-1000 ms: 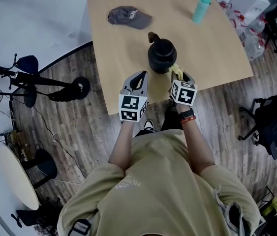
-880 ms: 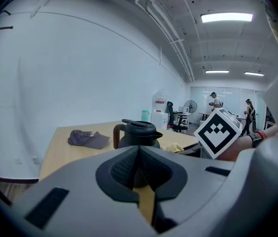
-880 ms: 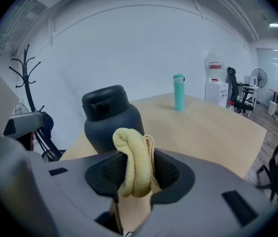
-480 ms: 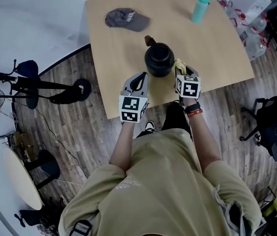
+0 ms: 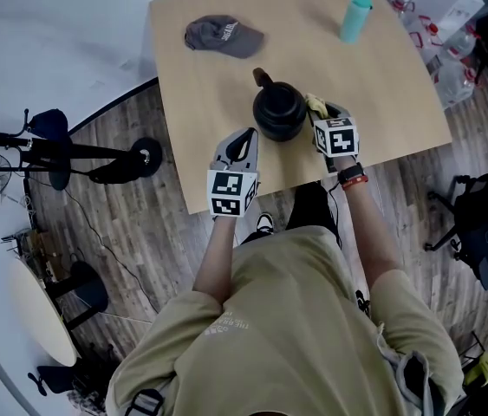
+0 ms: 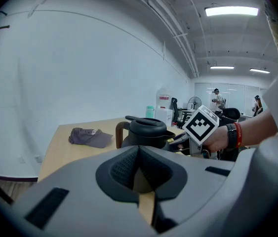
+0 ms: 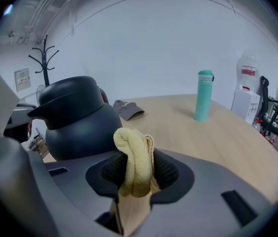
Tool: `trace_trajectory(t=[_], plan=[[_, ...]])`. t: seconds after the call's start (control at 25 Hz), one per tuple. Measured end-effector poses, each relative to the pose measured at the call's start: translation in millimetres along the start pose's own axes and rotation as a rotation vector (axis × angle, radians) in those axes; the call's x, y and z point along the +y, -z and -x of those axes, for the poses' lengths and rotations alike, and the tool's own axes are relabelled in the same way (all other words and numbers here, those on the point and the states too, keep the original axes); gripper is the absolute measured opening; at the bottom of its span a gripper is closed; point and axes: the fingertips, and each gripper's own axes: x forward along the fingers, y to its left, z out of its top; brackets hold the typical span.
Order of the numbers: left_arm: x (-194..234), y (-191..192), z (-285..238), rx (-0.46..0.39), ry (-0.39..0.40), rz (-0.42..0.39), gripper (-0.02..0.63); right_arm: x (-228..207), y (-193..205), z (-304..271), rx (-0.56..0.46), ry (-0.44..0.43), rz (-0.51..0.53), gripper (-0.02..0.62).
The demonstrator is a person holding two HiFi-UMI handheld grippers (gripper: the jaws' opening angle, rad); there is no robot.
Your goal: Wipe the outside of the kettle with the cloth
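Left gripper [image 5: 242, 144], jaws pressed together on nothing, hangs just before the kettle [image 5: 279, 111] near the front edge of the table [image 5: 382, 76]. Right gripper [image 5: 325, 113] pinches the yellow cloth [image 5: 315, 104] just beside the kettle. Nothing steadies the kettle, so a firm wipe may slide it.

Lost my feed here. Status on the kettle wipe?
Right gripper shut on cloth, beside kettle. Left gripper shut, empty, near kettle. Cap and bottle well clear.

Light wooden table [image 5: 217, 85], black kettle [image 5: 279, 111], grey cap [image 5: 223, 35], teal bottle [image 5: 354, 17]
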Motion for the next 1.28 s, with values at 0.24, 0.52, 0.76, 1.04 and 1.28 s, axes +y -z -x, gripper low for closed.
trace_trajectory(t=[0.24,0.52,0.76,1.04,1.28], plan=[[5.7,2.1,2.5,0.006,-0.013,0.004,0.023,0.7,-6.9,-7.1,0.003,-0.020,0.060,0.141],[5.9,2.4,15.3,-0.003,0.008,0.002,0.023,6.2,3.9,14.9,-0.007,0.030,0.039,0.141],[9.4,6.0,37.2,-0.020,0.023,0.000,0.023,35.5,32.7,56.9,-0.030,0.057,-0.108,0.143],[22.6,17.5,68.1,-0.029,0.019,0.007,0.023,114.6,67.9,77.6,-0.010,-0.024,-0.171,0.146],[35.3,25.2,92.8,-0.032,-0.010,0.009,0.023,179.5,73.7,59.0,-0.001,-0.106,-0.137,0.147]])
